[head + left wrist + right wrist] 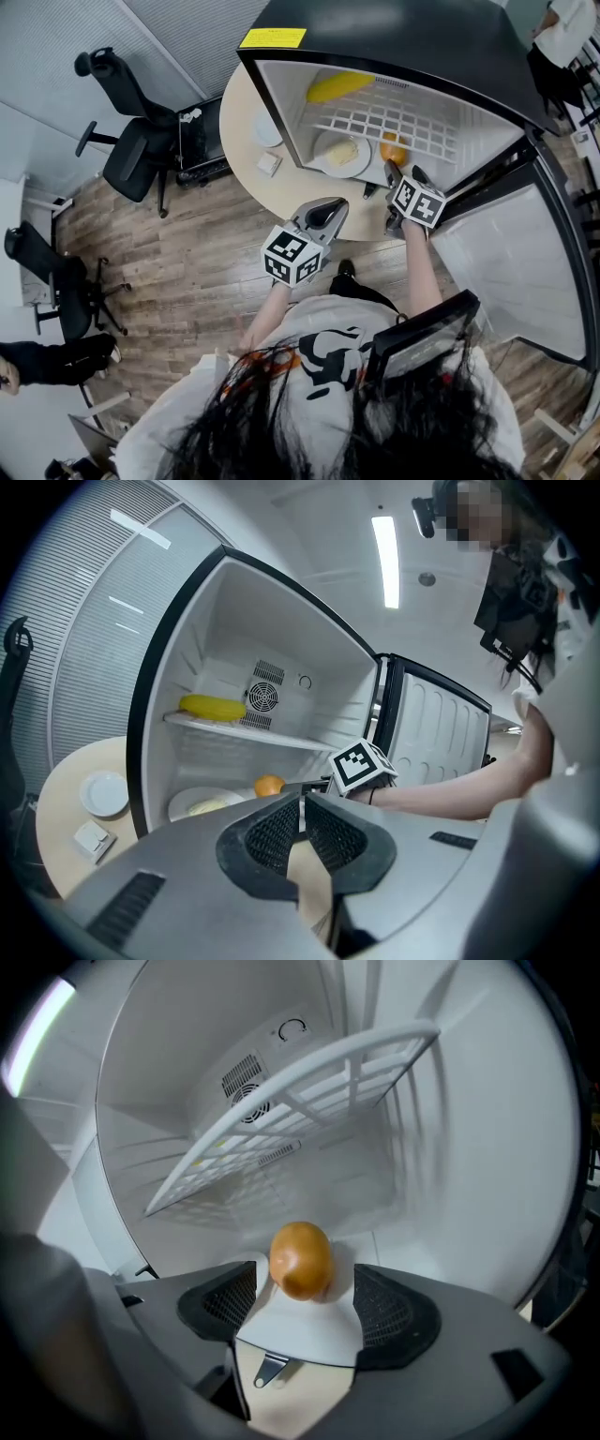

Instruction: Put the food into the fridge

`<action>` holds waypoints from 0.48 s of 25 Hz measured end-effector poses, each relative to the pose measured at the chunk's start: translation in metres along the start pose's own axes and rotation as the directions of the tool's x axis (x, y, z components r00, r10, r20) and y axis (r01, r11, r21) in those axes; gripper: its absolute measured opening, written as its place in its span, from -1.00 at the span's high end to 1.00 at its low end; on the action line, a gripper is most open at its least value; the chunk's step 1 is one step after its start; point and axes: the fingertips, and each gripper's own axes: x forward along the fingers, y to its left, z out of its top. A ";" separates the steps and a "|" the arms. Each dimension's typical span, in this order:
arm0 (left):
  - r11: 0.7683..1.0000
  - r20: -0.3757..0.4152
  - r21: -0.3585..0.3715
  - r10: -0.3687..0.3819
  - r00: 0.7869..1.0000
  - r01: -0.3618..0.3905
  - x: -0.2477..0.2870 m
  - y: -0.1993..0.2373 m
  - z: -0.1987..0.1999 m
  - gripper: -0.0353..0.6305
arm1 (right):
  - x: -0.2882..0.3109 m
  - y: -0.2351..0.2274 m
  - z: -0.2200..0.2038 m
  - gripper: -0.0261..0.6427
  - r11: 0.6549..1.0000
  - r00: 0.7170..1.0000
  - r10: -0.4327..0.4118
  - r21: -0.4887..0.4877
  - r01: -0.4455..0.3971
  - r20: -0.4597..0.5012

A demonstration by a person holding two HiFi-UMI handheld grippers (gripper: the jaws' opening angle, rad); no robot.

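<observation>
Right gripper view: inside the fridge (487, 1194), the orange (301, 1260) is bracketed, unclamped, by the parted jaws of the right gripper (305, 1299). Judged firm, light and rollable, it is best gripped across its middle.

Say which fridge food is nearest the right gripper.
The orange, on the fridge floor between the right gripper's open jaws. The banana lies on the shelf above; the plate sits aside.

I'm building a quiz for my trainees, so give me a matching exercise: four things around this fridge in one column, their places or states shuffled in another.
1 banana
2 orange
3 small plate
4 left gripper

A on the round table
B jaws shut, empty
C upper fridge shelf
D fridge floor, between the right gripper's open jaws

Pairs: 1-C, 2-D, 3-A, 4-B
</observation>
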 end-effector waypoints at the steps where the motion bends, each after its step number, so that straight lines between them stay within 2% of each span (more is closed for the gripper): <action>1: 1.000 0.001 0.001 -0.001 1.000 0.001 -0.002 -0.002 0.000 0.86 | -0.004 0.005 0.001 -0.02 1.000 1.000 0.016 0.002 -0.016 0.009; 5: 1.000 0.007 0.003 -0.001 1.000 0.001 -0.010 -0.009 0.000 0.86 | -0.020 0.021 0.002 -0.02 0.997 0.997 0.071 0.009 -0.071 0.044; 12: 1.000 0.024 0.008 0.008 1.000 -0.009 -0.033 -0.027 -0.002 0.86 | -0.062 0.055 0.009 -0.01 0.985 0.980 0.170 -0.042 -0.166 0.102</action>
